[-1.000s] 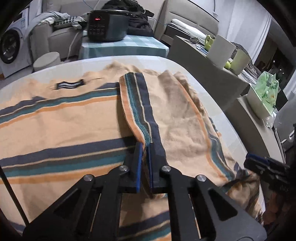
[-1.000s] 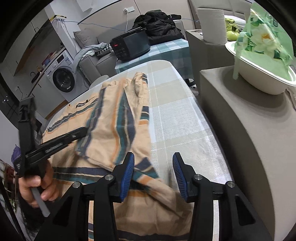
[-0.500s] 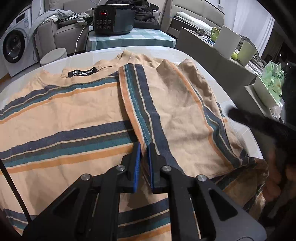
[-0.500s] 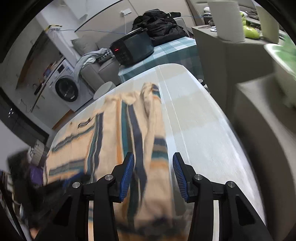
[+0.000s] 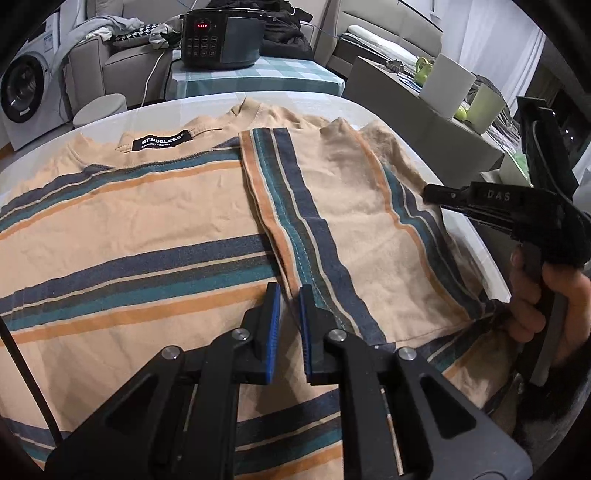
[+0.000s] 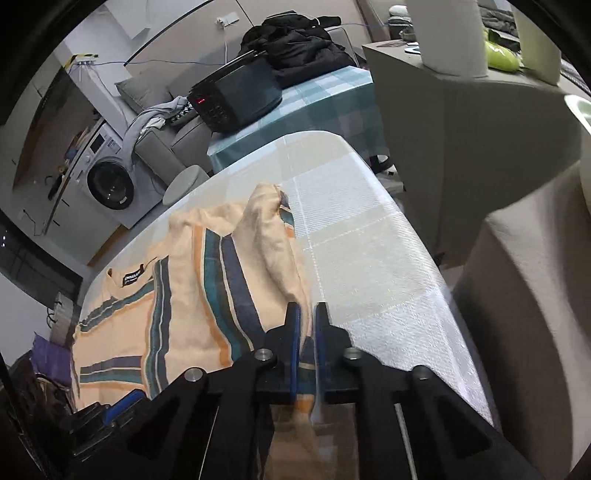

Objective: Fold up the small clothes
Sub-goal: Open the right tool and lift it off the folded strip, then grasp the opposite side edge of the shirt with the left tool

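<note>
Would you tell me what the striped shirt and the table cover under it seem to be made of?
Striped shirt: soft matte knit, likely cotton; it creases and shows stitched hems. Table cover: pale checked sheet with a slight sheen and fine embossed texture, possibly vinyl or coated fabric.

The shirt (image 5: 155, 229) lies on the table (image 6: 373, 258), its folded flap at 3 o'clock; a cooker (image 5: 221, 37) stands behind at 12 o'clock.

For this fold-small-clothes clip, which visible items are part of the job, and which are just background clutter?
Part of the job:
striped T-shirt
table
left gripper, nearly shut at the folded sleeve's edge
right gripper, jaws closing on the shirt's edge

Just lying about:
cooker
washing machine
black jacket
paper towel roll
</note>
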`<action>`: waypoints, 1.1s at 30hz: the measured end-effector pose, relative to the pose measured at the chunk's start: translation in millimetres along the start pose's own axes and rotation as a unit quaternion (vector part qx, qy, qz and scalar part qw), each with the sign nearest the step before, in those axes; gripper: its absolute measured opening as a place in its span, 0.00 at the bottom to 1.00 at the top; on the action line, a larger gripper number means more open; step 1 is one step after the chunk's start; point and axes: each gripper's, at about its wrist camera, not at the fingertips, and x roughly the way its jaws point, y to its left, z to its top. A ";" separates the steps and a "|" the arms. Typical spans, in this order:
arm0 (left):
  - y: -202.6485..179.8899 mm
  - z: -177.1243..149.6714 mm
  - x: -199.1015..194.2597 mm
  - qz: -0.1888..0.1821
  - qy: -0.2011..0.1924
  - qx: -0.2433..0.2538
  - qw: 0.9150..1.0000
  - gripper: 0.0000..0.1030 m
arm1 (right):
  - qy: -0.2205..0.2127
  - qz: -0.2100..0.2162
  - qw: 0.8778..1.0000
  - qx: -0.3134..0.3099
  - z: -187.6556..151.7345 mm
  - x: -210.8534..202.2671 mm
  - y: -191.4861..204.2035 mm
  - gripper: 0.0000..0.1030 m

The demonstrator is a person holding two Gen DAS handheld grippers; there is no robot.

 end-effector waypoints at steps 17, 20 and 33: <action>2.7 0.6 1.7 -0.008 -0.015 0.002 1.000 0.08 | -0.026 -0.068 0.997 0.012 61.8 30.0 7.1 0.03; 2.6 0.4 1.6 -0.009 -0.015 0.000 1.000 0.08 | -0.028 -0.055 0.998 0.003 54.8 11.6 6.1 0.11; 6.2 -6.3 -20.5 -0.015 -0.004 -0.028 0.999 0.08 | 0.030 0.009 0.985 -0.168 -101.5 -77.4 22.8 0.36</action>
